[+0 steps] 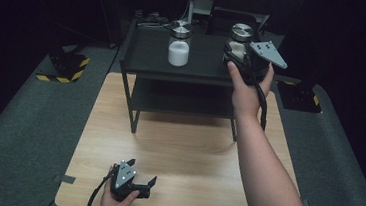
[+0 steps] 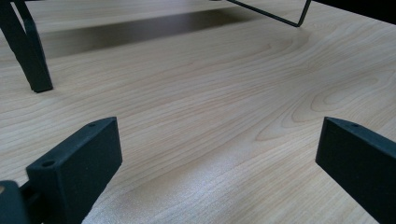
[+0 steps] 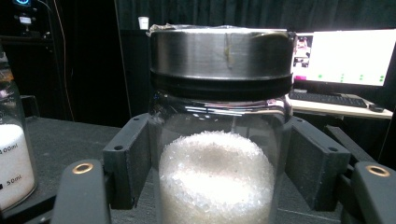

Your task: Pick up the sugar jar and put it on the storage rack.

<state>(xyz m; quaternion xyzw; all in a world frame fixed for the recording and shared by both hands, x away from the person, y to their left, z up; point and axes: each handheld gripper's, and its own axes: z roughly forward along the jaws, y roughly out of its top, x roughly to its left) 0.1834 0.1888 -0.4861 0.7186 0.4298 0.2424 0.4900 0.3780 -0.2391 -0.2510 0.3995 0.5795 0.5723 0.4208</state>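
Two jars stand on the black shelf [image 1: 150,55]. The right gripper [image 1: 240,55] is clamped on the jar w/ crystals [image 3: 217,140]. The left gripper [image 1: 136,179], jaws wide apart w/ nothing between, rests near the table [image 1: 192,149] edge.

Dim room, black surroundings; overhead light falls on the wooden table [image 1: 176,152], which reads bright. The black shelf [image 1: 174,64] throws a soft shadow beneath itself. High view slightly soft and grainy. Left gripper view: near jaws blurred, wood grain sharper mid-frame. Right gripper view: glare streaks on the jar's metal lid [image 3: 222,49]; the monitor [image 3: 345,56] behind is overexposed and unfocused.
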